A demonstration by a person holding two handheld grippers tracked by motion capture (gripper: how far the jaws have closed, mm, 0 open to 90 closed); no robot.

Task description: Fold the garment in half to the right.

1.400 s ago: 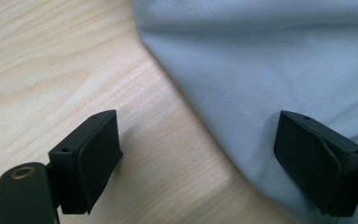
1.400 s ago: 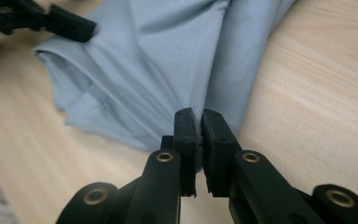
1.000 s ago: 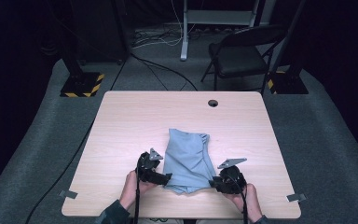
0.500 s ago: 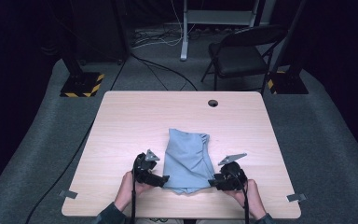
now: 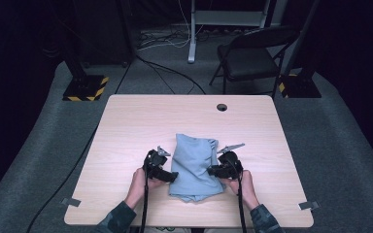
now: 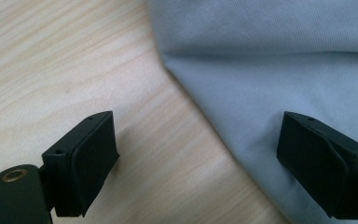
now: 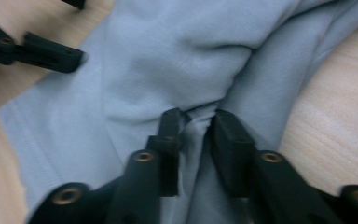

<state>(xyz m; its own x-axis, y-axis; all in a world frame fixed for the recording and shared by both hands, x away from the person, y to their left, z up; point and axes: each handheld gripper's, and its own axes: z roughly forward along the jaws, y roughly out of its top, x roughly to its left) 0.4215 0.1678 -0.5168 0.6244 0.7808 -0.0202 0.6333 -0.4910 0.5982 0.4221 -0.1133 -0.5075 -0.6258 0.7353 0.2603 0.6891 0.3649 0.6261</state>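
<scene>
A light blue cloth (image 5: 194, 165) lies folded on the wooden table (image 5: 150, 116), near its front edge. My left gripper (image 5: 167, 175) stands open at the cloth's left edge. In the left gripper view (image 6: 198, 140) one jaw is over bare wood and the other over the cloth (image 6: 270, 70). My right gripper (image 5: 214, 171) is at the cloth's right edge. Its jaws have just been closing and now pinch a raised fold of the cloth (image 7: 168, 56) between them (image 7: 193, 123). The left gripper's jaw (image 7: 51, 58) shows beyond the cloth in the right gripper view.
A round cable hole (image 5: 221, 107) sits near the table's far edge. Behind the table stand a dark folding chair (image 5: 252, 53) and a stand base with yellow-black stripes (image 5: 85, 88). Cables run across the grey floor.
Both grippers have moved inward toward the cloth. The right gripper's jaws have closed on a fold at the cloth's right edge. The left gripper's jaws stay wide.
</scene>
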